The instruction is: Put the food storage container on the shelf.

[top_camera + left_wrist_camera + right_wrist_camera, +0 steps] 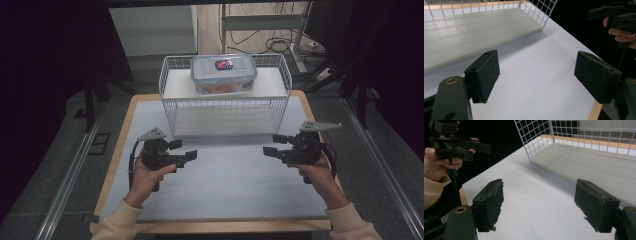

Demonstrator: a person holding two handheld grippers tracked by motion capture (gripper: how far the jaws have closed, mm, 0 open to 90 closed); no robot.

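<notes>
A clear plastic container [223, 74] with a blue-rimmed lid stands on the top shelf of a white wire rack [172, 82] at the far side of the table. My left gripper [184, 150] is held low over the white mat, in front of the rack's left corner, with its jaws open and nothing between them. My right gripper [274, 145] mirrors it at the right, also open and empty. In the left gripper view its own jaws [537, 61] frame bare mat. The right gripper view shows the same between its jaws [539, 185].
The rack's lower shelf [474, 30] [599, 162] is bare and open at the front. A white mat [225, 185] covers the wooden table [125, 130]. Dark curtains hang on both sides, with cables and a metal frame [260, 22] on the floor behind.
</notes>
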